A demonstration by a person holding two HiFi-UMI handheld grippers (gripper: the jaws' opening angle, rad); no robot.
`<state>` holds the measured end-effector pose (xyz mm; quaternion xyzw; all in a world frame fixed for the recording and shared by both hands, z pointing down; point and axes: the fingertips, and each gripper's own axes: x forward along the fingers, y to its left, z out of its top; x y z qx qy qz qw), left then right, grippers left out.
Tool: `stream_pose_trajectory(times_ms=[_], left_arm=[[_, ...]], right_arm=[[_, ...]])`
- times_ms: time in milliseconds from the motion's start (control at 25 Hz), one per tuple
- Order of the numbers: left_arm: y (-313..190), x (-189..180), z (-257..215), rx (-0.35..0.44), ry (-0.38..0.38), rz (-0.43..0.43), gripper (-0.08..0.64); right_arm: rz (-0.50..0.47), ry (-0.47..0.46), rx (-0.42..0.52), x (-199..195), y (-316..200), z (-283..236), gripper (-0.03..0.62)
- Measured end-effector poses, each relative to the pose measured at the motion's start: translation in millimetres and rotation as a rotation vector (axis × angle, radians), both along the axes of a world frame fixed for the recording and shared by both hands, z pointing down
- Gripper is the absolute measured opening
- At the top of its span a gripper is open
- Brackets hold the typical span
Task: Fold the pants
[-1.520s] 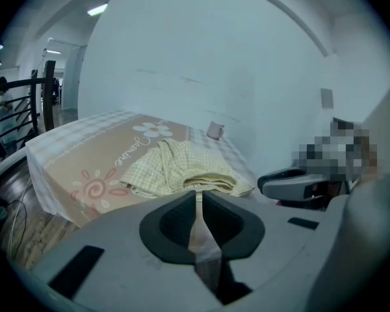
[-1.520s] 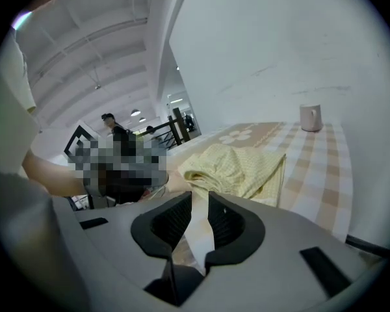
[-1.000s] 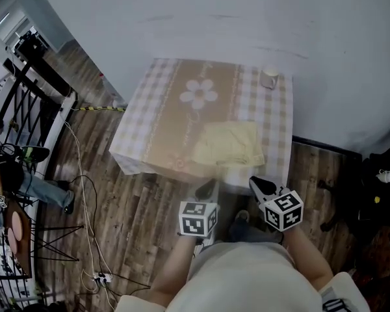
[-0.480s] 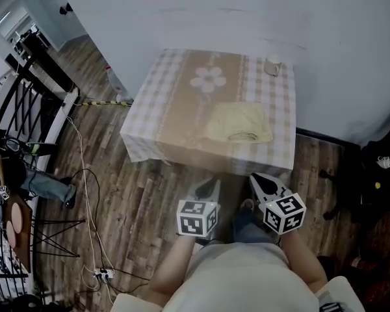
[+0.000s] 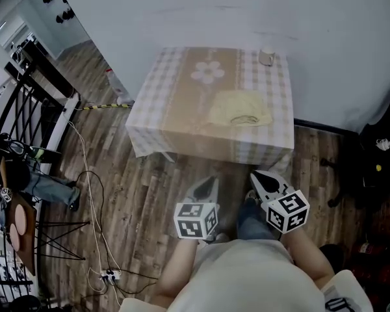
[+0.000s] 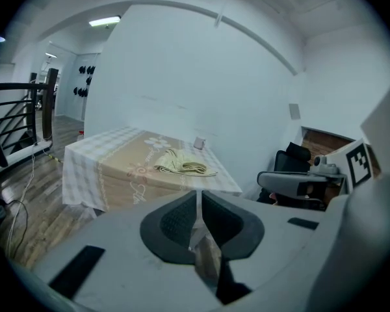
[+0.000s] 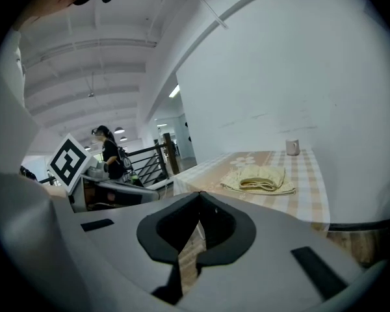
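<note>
**Pants folded and left on the table; you had backed away**

The folded pants (image 5: 239, 109) lay in a compact yellow bundle on the right half of the table (image 5: 175, 103), near its front edge and well apart from the cup (image 5: 267, 58) at the back corner. Compared with a second before, you stood noticeably farther from the table: both tongs had been close to its front edge, and now a strip of wooden floor (image 5: 149, 194) lay between them and the cloth's hanging hem. The left gripper (image 5: 207, 186) had its jaws drawn to a thin slit with nothing between them; the right gripper (image 5: 260, 179) was fully closed and equally empty. With the bundle untouched and both tools withdrawn, the folding looked finished rather than paused.

Room around you was uneven. The table sat against the wall at the back. Cables (image 5: 91, 194) trailed over the floor to your left beside a black railing (image 5: 32, 103), and dark furniture (image 5: 377, 155) crowded your right. The clearest path seemed to be straight back or forward.
</note>
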<state>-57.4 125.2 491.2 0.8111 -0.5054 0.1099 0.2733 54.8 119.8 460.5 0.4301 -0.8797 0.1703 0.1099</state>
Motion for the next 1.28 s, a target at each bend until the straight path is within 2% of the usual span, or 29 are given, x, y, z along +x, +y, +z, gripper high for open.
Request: stream_pose_trajectory(times_ms=[320, 1280], left_arm=[[36.1, -13.4, -0.2, 0.007, 0.009, -0.024, 0.025], [39.4, -12.9, -8.4, 0.025, 0.022, -0.025, 0.025]], right_arm=[[-0.019, -0.009, 0.017, -11.7, 32.6, -3.3, 0.000], [-0.033, -0.017, 0.065, -16.9, 36.7, -22.9, -0.002]])
